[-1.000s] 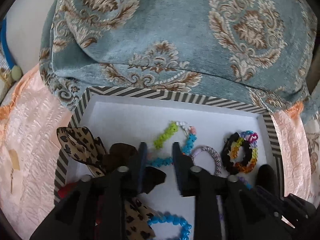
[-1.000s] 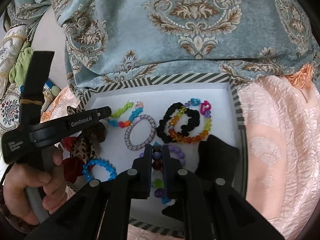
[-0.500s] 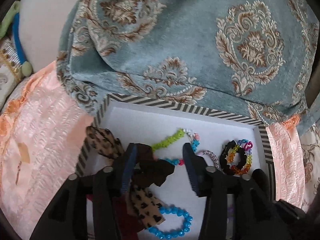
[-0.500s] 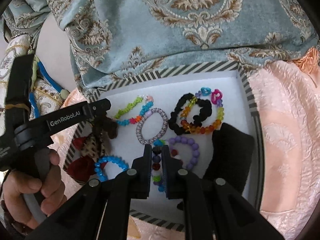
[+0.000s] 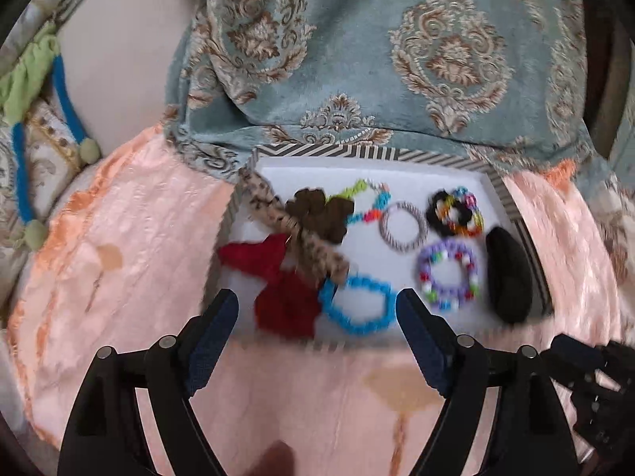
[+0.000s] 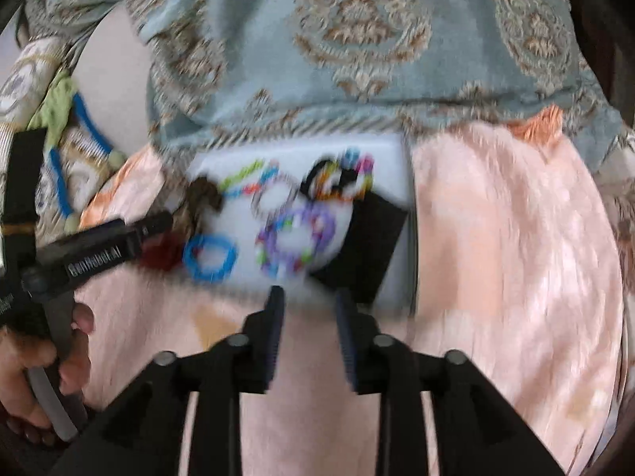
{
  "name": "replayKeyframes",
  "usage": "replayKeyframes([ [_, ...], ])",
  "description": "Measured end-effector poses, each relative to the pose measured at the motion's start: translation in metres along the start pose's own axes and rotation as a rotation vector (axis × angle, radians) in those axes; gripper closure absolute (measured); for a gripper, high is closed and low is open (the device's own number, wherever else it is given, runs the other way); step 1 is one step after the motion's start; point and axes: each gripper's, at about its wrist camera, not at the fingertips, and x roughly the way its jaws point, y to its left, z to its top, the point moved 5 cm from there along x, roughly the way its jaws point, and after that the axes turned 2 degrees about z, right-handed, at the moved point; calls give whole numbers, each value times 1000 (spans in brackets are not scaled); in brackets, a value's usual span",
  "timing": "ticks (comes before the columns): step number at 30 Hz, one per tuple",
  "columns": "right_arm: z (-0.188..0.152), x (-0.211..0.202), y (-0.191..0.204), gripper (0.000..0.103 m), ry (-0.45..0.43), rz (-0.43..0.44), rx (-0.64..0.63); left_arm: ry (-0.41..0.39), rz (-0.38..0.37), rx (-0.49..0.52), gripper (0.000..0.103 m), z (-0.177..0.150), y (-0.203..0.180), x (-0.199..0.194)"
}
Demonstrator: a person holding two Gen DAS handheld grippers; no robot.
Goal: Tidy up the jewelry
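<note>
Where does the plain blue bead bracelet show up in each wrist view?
Left wrist view: blue bead bracelet, lower middle of the tray, just ahead of the open left tongs.
Right wrist view, left of centre, blurred.
Shared landmark: the purple bead bracelet to its right.

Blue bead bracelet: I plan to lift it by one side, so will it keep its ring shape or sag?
The blue bracelet will probably sag: its loop already lies uneven, not round, suggesting beads on cord. It looks light. The smooth beads might slip between fingers, so pinch across the strand.
</note>
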Motion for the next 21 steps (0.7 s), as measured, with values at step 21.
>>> replayKeyframes([
  [21,-11,-14,14,74,-54,-84,-110,-73,24,38,33,-41,-12,-28],
])
